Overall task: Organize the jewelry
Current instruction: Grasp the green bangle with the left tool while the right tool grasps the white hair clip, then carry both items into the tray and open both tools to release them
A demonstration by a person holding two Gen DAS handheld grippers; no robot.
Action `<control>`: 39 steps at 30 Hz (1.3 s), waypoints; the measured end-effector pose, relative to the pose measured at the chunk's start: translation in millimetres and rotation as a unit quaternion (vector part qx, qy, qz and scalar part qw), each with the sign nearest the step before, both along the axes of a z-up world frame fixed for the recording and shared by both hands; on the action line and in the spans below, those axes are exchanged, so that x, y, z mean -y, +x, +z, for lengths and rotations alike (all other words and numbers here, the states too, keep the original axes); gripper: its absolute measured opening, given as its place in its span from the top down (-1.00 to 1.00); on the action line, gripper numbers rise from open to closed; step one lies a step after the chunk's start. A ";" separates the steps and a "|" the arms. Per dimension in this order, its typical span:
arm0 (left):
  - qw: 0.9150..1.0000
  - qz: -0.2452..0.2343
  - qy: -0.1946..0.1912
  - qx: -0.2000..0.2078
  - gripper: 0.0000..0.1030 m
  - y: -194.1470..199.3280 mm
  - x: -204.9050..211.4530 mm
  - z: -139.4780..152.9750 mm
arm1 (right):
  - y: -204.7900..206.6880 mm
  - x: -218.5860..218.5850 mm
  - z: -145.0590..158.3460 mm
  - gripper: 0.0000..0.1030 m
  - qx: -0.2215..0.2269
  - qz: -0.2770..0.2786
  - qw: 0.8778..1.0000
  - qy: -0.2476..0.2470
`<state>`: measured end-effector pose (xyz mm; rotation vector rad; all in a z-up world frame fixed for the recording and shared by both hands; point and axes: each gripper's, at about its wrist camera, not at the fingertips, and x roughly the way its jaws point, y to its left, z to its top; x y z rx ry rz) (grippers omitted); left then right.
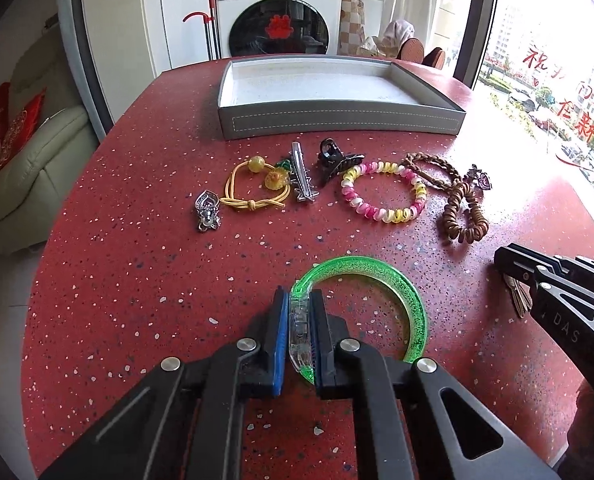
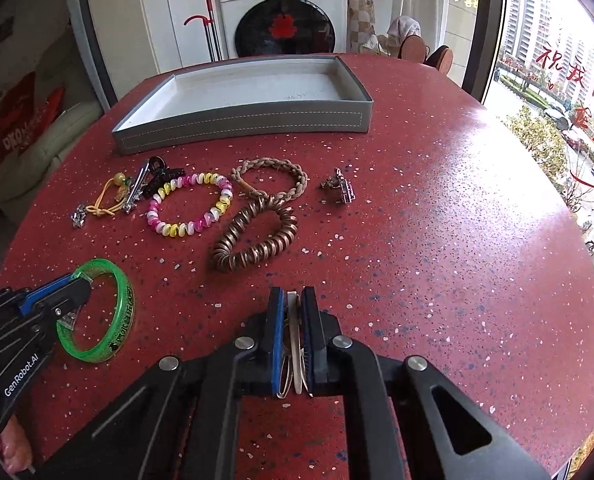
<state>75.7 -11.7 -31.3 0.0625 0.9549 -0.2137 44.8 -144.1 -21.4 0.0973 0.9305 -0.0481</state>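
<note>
My left gripper (image 1: pixel 300 300) is shut on a green glitter bangle (image 1: pixel 377 276), held low over the red table; it also shows in the right wrist view (image 2: pixel 113 312). My right gripper (image 2: pixel 293 300) is shut on a thin metal hair clip (image 2: pixel 295 344), whose end hangs below the jaws in the left wrist view (image 1: pixel 519 294). A grey tray (image 1: pixel 345 118) with a white floor stands at the back. In front of it lie a pink-yellow spiral bracelet (image 1: pixel 385 196), a brown spiral hair tie (image 1: pixel 463 216), a braided bracelet (image 1: pixel 433 172) and a yellow hair tie (image 1: pixel 253 192).
A silver hair clip (image 1: pixel 301 176), a black claw clip (image 1: pixel 335 158), a silver heart charm (image 1: pixel 207 210) and a small metal brooch (image 2: pixel 339 188) also lie on the red speckled table (image 1: pixel 137 280). A washing machine (image 1: pixel 279 12) stands behind, a sofa at left.
</note>
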 end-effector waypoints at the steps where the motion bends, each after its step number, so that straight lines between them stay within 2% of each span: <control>1: 1.000 -0.002 -0.007 -0.003 0.45 0.8 -2.0 0.7 | -0.4 3.8 3.0 0.82 0.003 -0.001 1.000 0.012; 4: 0.999 -0.004 -0.031 -0.006 0.45 1.4 -9.4 4.9 | 2.6 16.7 13.0 0.82 0.011 -0.004 0.999 0.051; 8: 0.999 -0.007 -0.044 -0.007 0.45 5.8 -13.7 13.7 | 10.6 30.6 26.5 0.82 0.019 -0.009 0.996 0.087; 15: 0.998 -0.020 -0.061 0.001 0.45 26.8 -14.5 46.5 | 47.3 41.2 61.5 0.82 0.040 0.014 0.992 0.122; 21: 0.998 -0.033 -0.052 0.027 0.45 74.3 -2.7 82.5 | 98.1 44.5 88.9 0.82 0.059 0.028 0.989 0.130; 26: 0.998 -0.029 -0.044 0.038 0.45 131.6 6.2 99.9 | 150.5 48.5 97.9 0.82 0.058 0.037 0.988 0.137; 32: 0.999 -0.008 -0.032 0.043 0.45 204.3 18.5 96.4 | 216.4 55.8 90.4 0.82 0.047 0.032 0.990 0.130; 36: 0.999 -0.002 -0.002 0.044 0.45 247.0 30.2 80.2 | 254.2 54.8 77.1 0.82 0.041 0.031 0.993 0.107; 39: 1.000 0.007 0.006 0.029 0.45 274.8 34.7 62.4 | 277.2 54.5 58.9 0.82 0.026 0.028 0.994 0.105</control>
